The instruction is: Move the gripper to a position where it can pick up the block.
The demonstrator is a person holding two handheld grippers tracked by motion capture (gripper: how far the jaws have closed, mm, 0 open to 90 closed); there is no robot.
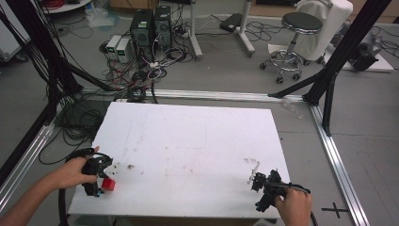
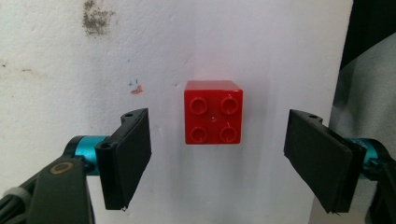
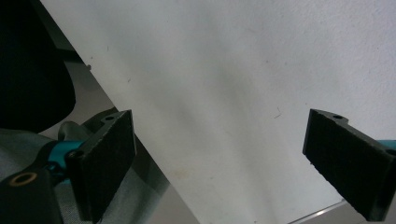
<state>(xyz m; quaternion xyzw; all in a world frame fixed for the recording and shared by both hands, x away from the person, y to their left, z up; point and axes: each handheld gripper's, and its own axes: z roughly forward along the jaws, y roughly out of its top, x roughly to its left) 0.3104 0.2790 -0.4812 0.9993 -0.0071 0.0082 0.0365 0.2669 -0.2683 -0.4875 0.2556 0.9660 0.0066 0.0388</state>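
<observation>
A small red brick (image 2: pixel 213 112) sits on the white table (image 1: pixel 197 141), near its left edge. The left gripper (image 2: pixel 217 158) hangs over it with its jaws wide apart (not touching it). The right gripper (image 3: pixel 219 163) waits at the near right, open too, holding nothing. No grab has been made yet.

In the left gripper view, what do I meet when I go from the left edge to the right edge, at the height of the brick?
Left jaw pad → bare white table → red brick → bare table again → right jaw pad.
</observation>
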